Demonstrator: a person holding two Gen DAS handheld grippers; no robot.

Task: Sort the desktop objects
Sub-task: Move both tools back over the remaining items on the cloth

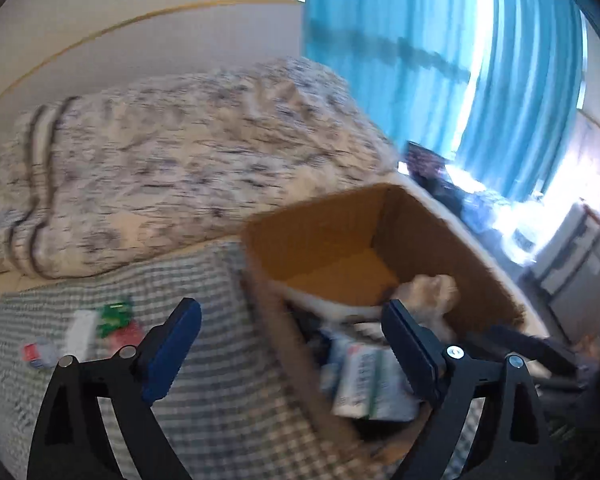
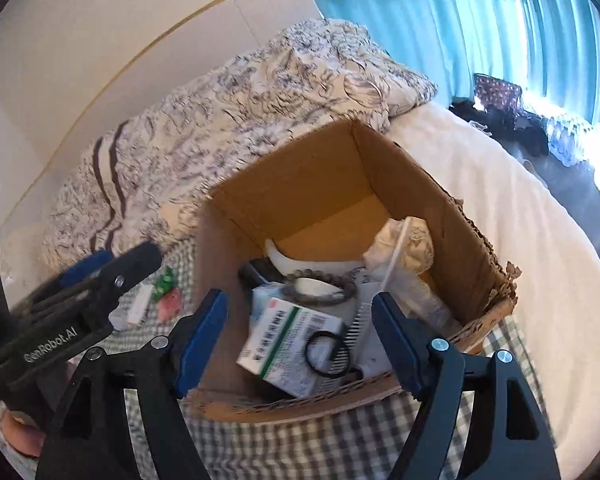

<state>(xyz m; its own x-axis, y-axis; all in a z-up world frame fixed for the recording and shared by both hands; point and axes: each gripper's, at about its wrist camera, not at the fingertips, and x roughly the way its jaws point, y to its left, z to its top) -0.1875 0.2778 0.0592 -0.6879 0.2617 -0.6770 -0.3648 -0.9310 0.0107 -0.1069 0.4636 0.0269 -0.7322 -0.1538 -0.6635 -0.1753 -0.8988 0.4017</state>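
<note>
On the bed: a checked cloth (image 2: 300, 440) lay spread, with a cardboard box (image 2: 472, 240) standing on it.
Box: open at the top, front edge ragged; it sat beside a patterned quilt (image 2: 260, 100).
Box contents: a white-and-green medicine carton (image 2: 284, 340) with a black hair tie (image 2: 326, 354) on it, a bead bracelet (image 2: 320, 284), a comb (image 2: 358, 320), crumpled paper (image 2: 408, 244).
Right claw (image 2: 300, 340): jaws spread wide, empty, hovering over the box's near edge, above the carton.
Left claw (image 1: 292, 352): also wide open, gripping nothing; one finger over the cloth, the other over the box. View blurred.
Left of box: small things loose on the cloth, well apart from the carton — a green packet (image 2: 166, 280), a pink piece (image 2: 170, 304), a white stick (image 2: 140, 304).
Background: blue curtains (image 2: 480, 20), bright window light.
</note>
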